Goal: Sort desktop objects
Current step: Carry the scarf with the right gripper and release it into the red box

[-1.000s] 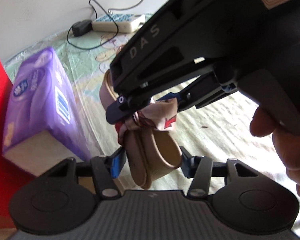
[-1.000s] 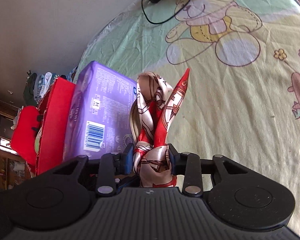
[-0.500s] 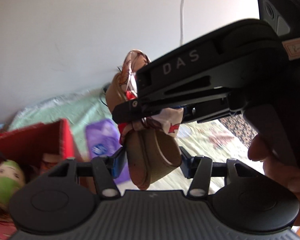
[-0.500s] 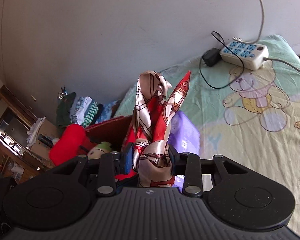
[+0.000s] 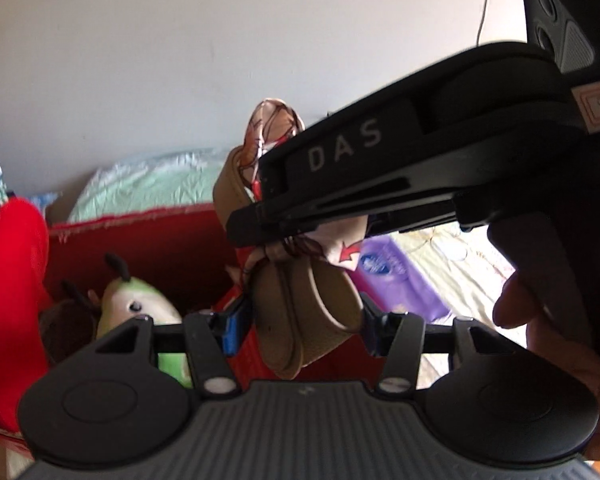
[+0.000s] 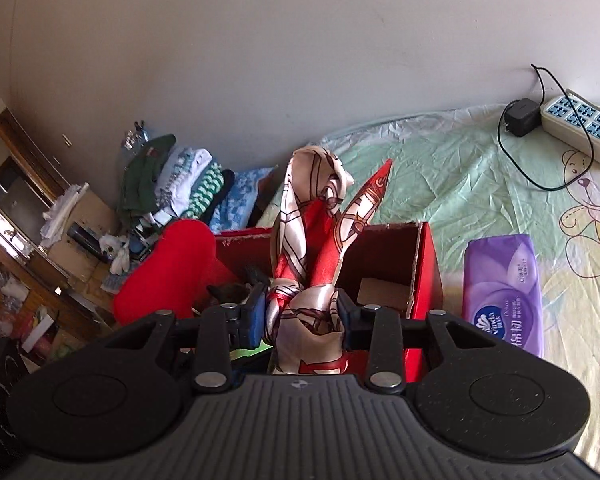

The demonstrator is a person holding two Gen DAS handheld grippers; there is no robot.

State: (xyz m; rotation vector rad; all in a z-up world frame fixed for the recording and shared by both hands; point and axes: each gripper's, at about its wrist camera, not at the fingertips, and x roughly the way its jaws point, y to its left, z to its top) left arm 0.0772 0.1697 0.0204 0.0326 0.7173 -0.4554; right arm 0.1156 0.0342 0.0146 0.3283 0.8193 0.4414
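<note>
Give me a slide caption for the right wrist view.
Right gripper clamps a knotted red-and-cream silk scarf above an open red cardboard box, beside a purple tissue pack.

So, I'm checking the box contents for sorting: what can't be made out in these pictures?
- Red box floor: right wrist view, hidden behind the scarf and the right tool.
- Plush toy, lower part: left wrist view, cut off by the left tool.
- Headband middle: left wrist view, covered by the right tool.

Each camera sits just behind its own gripper, looking forward and downward along the fingers, very near them. Both views face the wall and share the red box (image 5: 148, 236) (image 6: 428, 264), purple tissue pack (image 5: 396, 280) (image 6: 500, 292) and bedsheet (image 5: 148, 180) (image 6: 452, 160).
</note>
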